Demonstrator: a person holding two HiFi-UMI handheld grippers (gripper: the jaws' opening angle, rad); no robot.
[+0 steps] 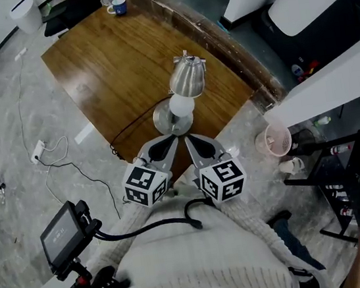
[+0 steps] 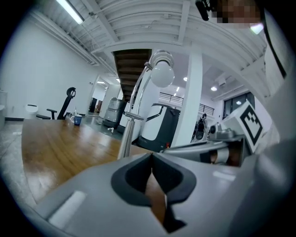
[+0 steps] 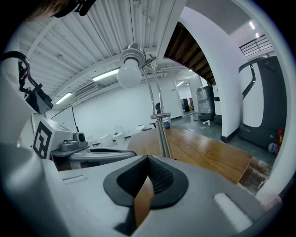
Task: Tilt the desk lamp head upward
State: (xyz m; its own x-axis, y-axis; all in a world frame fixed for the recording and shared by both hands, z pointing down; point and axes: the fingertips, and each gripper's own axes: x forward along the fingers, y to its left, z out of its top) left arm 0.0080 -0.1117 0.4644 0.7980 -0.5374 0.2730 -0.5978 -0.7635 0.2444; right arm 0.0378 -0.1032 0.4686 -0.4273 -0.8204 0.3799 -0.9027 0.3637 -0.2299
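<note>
The desk lamp stands near the front edge of the wooden table, with a silver shade, a white bulb that faces me, and a round metal base. My left gripper and right gripper sit side by side just short of the base, both shut with nothing between the jaws. In the left gripper view the lamp's stem and bulb rise ahead of the closed jaws of the left gripper. The right gripper view shows the bulb and stem above the right gripper.
A black cord runs from the lamp base off the table's front edge. A blue mug stands at the far end of the table. A pink basket sits on the floor to the right, and a power strip lies to the left.
</note>
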